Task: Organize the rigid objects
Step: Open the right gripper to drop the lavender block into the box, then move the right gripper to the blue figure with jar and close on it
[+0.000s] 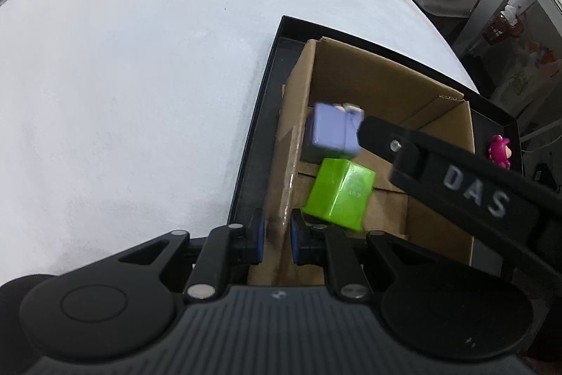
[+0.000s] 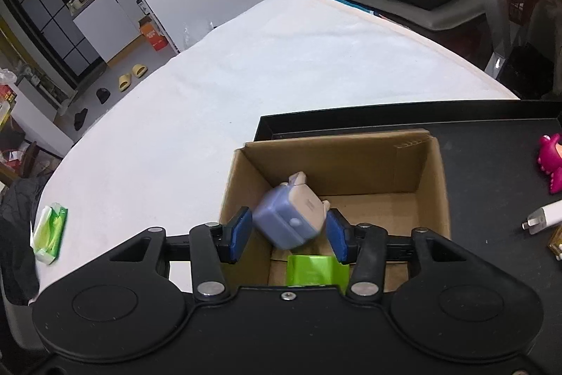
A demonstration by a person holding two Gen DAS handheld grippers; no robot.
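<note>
The left gripper [image 1: 274, 234] pinches the near wall of the open brown cardboard box [image 1: 368, 83], jaws nearly closed on it. The right gripper [image 2: 288, 234] stands partly open over the box, its blue pads clear of the blurred lilac cube-shaped toy [image 2: 288, 217] between them. Below lies a glossy green plastic block [image 1: 339, 194]. The box sits in a shallow black tray [image 2: 491, 146] on a white-covered table [image 1: 140, 76].
</note>
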